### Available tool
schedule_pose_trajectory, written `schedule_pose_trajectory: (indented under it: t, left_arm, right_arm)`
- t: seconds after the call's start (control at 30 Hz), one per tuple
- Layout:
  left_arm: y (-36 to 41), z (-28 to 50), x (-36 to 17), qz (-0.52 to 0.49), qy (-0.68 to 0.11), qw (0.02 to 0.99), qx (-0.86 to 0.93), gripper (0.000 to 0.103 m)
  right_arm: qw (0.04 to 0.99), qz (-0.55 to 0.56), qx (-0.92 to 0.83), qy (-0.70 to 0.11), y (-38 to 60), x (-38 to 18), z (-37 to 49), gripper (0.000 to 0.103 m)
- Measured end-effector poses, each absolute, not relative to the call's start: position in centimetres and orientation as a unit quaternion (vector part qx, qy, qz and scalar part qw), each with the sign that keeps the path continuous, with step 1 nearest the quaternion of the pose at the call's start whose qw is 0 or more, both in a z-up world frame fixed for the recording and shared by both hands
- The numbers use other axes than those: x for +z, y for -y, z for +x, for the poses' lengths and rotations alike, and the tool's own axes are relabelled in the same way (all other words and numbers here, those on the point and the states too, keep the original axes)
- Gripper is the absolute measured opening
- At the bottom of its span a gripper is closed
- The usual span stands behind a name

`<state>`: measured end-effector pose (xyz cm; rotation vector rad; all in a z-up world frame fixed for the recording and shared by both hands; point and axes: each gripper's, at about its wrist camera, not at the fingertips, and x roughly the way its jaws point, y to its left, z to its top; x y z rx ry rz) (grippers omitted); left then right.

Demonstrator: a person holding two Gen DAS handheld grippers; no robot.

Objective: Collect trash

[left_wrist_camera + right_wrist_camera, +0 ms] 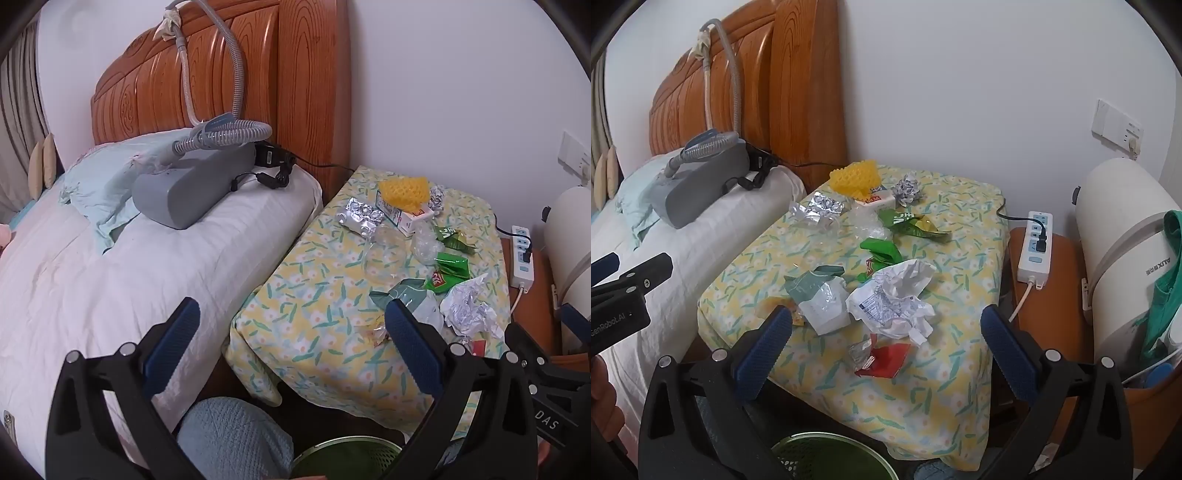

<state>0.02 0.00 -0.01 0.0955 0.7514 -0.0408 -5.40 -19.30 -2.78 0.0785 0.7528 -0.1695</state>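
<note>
1. Trash lies scattered over the flower-print table (960, 229) beside the bed (110, 266), and nothing has been lifted yet.
2. The right gripper (886, 345) hangs with its jaws spread wide and nothing between them, just short of the table's near edge.
3. Straight ahead of the right gripper and closest to it is a red wrapper (886, 360) with a bit of foil, lying flat between the lines of the two fingers.
4. Just beyond that sits a crumpled paper ball (897, 299), with a clear bag (823, 306) touching it on the left.
5. Farther ahead lie green wrappers (908, 223), a foil pack (818, 208), a small box (875, 201) and a yellow foam net (855, 177) at the far side.
6. The left gripper (291, 334) is also spread wide and empty; it points at the gap between bed and table, so the trash lies ahead and to its right.
7. The right gripper is judged the nearer hand: the paper ball (469, 306) sits beyond the left gripper's right finger, off its line.
8. The paper ball has no clear long axis, so any closing direction should do; the red wrapper would need a pinch from above.
9. A green bin (827, 458) waits directly below both grippers, close to the table's front, so the drop is likely short.
</note>
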Motion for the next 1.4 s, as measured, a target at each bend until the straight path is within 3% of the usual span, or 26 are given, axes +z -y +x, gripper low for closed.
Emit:
schedule_pose_trajectory:
  t: [1.4]
  left_arm:
    - [-0.54, 0.06, -0.42, 0.044, -0.372, 0.927, -0.018, 0.096]
  right_arm:
    - [0.924, 0.043, -0.078, -0.373, 18.87, -3.29, -5.08, 0.101]
